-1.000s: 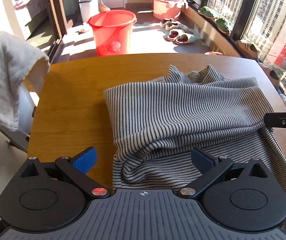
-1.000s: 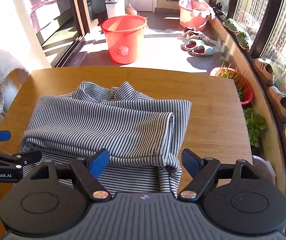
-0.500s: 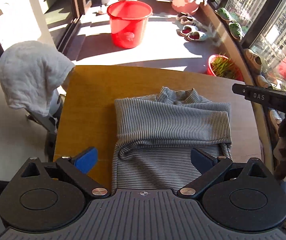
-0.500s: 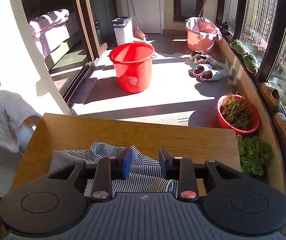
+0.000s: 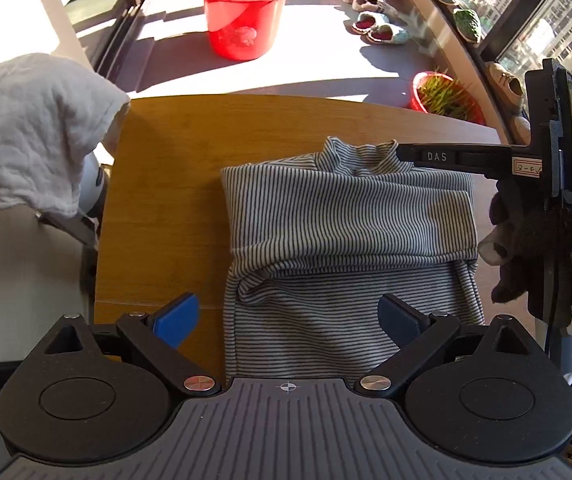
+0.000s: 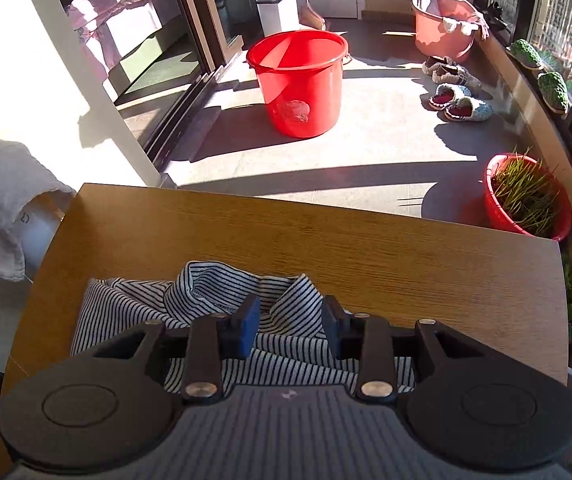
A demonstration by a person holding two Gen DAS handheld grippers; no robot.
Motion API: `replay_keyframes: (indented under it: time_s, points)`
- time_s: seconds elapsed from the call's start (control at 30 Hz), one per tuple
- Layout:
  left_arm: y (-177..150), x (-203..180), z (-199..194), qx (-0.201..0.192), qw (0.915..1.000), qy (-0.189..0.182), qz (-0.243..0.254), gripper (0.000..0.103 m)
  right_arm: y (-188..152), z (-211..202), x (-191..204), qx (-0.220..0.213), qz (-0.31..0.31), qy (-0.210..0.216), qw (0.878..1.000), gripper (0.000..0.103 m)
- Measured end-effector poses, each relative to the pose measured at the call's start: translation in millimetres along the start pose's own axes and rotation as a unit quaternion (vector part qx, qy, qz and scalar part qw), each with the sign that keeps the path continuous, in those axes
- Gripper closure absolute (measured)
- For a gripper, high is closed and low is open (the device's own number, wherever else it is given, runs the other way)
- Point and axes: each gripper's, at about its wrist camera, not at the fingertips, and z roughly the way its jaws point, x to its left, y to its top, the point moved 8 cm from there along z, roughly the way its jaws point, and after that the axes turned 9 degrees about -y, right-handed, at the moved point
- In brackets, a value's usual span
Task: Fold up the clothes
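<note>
Left gripper: your jaws are spread wide, blue pads apart, nothing between them; they hang above the near part of the striped sweater
Right gripper: your jaws are drawn partway in with a gap between the blue pads, holding nothing; they sit above the collar end of the sweater, and the left view shows this gripper reaching in from the right over the collar
Striped sweater: lies on the table, collar toward the far edge, with a folded band laid across its middle and the hem end toward the near edge; it sits nearer the table's right edge than the left
Table: wooden top, bare along the left side of the sweater; in the right view the bare wood runs from the collar to the far edge
White towel: draped over a chair back just off the table's left edge
Red bucket: stands on the sunlit floor beyond the far edge
Grass pot: red, on the floor off the table's far right corner
</note>
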Motion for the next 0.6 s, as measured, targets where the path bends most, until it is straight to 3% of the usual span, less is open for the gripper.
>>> replay_keyframes:
  time_s: [0.23,0.27,0.3,0.33,0.5,0.6]
  points:
    - [-9,43,-8,0.011,0.9984,0.038,-0.041,0.002,0,52,11,0.028,-0.042,-0.020,0.999,0.063]
    - [-9,45,-8,0.012,0.9983,0.036,-0.045,0.002,0,52,13,0.026,-0.047,-0.017,0.998,0.066]
    - [-8,45,-8,0.012,0.9983,0.033,-0.047,0.002,0,51,15,0.027,-0.049,-0.013,0.998,0.079]
    - [-7,44,-8,0.013,0.9983,0.030,-0.048,0.002,-1,47,16,0.036,-0.046,-0.002,0.998,0.098]
    - [11,31,-9,-0.007,0.9985,0.009,-0.053,0.002,-12,-23,18,0.035,-0.014,0.070,0.997,0.098]
    - [26,23,-8,-0.024,0.9982,0.003,-0.056,0.002,-55,-58,23,0.064,0.005,0.086,0.994,0.099]
